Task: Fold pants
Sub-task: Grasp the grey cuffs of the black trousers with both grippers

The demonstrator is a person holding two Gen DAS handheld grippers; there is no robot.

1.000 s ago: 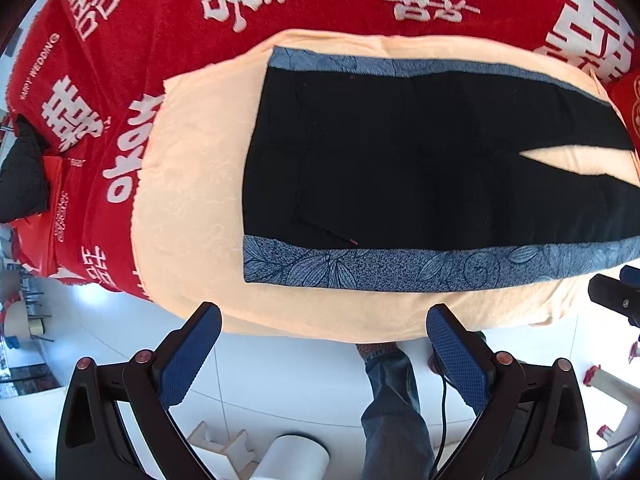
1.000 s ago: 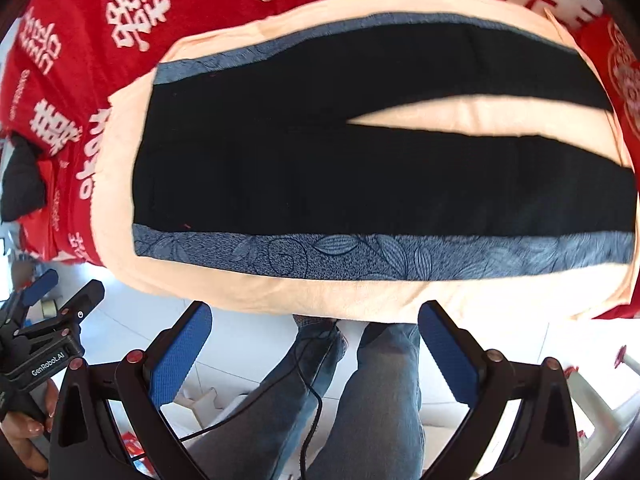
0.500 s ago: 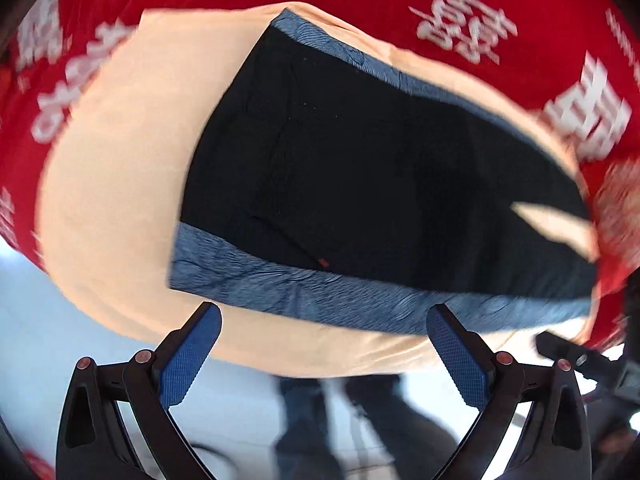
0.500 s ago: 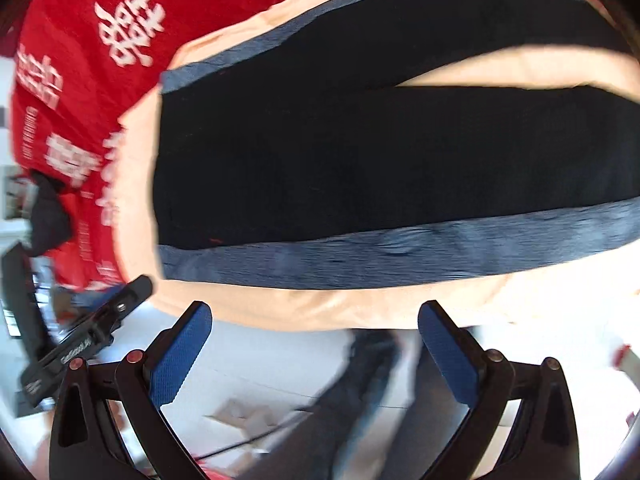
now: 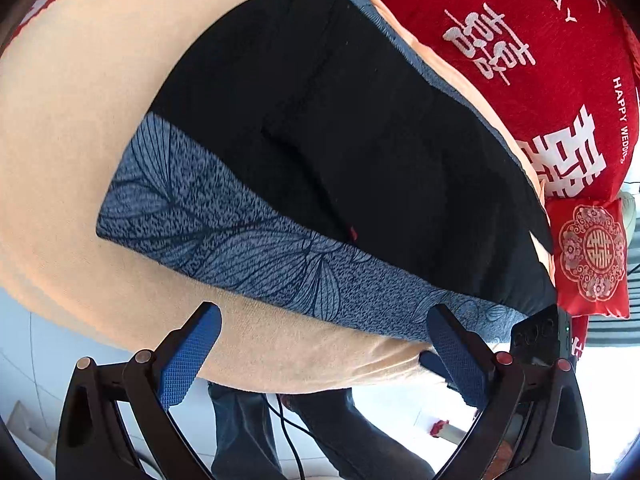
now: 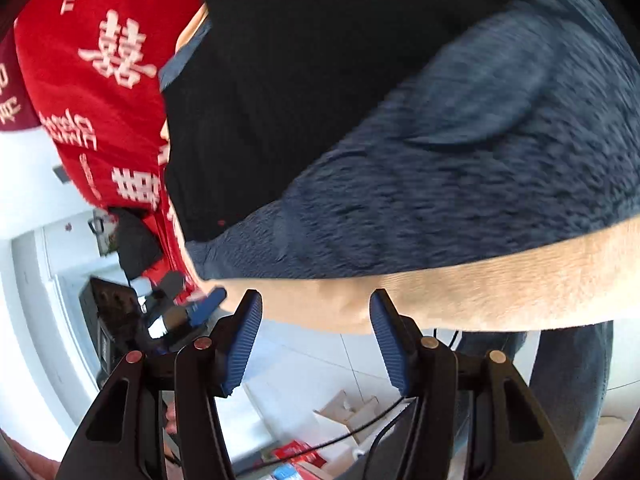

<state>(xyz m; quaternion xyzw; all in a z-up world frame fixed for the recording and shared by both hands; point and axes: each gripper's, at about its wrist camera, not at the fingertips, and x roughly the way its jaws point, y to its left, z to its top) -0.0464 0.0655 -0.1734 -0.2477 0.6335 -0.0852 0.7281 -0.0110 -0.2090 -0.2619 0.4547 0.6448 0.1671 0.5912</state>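
The pants (image 5: 340,152) are spread flat on a towel (image 5: 72,120), which is laid over a printed cloth (image 5: 540,60). A small cushion (image 5: 592,256) is seen at three o'clock of the pants. The left gripper (image 5: 324,356) is held at six o'clock, just off the towel's near edge, and the right gripper (image 6: 316,340) likewise.

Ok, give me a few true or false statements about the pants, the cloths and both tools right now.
1. The pants lie flat on a peach towel. True.
2. The left tool is shut on the waistband. False: it is open and holds nothing.
3. The pants have a blue leaf-print side band. True.
4. The right tool grips the towel. False: it is open, short of the towel's edge.
5. The cloth under the towel is green. False: it is red.
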